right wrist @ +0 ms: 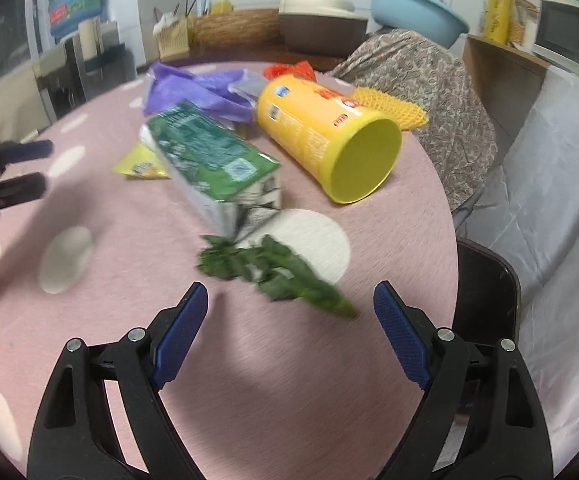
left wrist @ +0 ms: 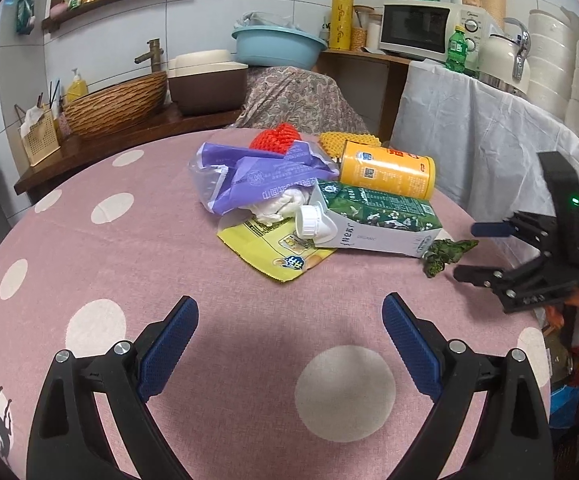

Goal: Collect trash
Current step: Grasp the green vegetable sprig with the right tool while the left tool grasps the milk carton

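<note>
With both your right gripper [right wrist: 289, 320] and left gripper [left wrist: 289, 328] spread empty, that limp green leafy scrap [right wrist: 277, 276] touching the green-and-white carton [right wrist: 217, 168] may slip your pads.

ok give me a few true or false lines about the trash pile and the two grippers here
1. The yellow canister lies on its side. True.
2. The green carton stands upright. False: it lies flat, white cap toward the camera.
3. The right gripper holds the leafy scrap. False: its jaws are open and empty; the scrap lies on the tablecloth.
4. The left gripper is open and empty. True.
5. A purple bag sits in the pile. True.
</note>
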Motion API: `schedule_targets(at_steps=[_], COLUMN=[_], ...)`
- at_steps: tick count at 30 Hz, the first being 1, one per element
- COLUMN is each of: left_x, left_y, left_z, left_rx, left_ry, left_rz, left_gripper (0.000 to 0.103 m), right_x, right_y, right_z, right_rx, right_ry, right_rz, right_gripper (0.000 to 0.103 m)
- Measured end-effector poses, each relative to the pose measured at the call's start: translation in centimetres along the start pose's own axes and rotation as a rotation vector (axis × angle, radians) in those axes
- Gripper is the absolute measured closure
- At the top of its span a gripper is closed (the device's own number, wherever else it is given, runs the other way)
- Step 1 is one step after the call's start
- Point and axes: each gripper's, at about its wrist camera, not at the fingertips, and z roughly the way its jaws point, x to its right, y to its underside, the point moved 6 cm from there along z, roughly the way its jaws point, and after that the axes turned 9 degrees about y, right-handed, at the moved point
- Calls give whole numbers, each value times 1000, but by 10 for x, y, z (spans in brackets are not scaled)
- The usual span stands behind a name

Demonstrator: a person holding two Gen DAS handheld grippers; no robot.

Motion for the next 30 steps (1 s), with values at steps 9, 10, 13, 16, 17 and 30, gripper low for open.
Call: schedule_targets(at_steps=[9,10,13,16,17,30], left_x=[-2,-3,-3,3,6,58], left_y=[1,2,2,1,-1,-42], left_z=[2,4,6,6,7,36], left_rx=[-8,-12,-19,-14,-14,-95], left_ry=[15,21,23,35,42,240], left_rz=[-12,-18,-15,26,50,447], left_gripper=[11,11,11,11,11,10], right_x=[5,5,0,-8,-11,-27], right_y=[-4,-4,-3,0,2,31], right_z=[17,16,12,5,1,-30], right_rx=[-6,1,14,23,24,33], right_ry=[-88,-92,-101,-117,-127,-195], right_rz=[-62,-64,-74,-95,-104,-36], right_gripper=[33,39,62,83,87,92])
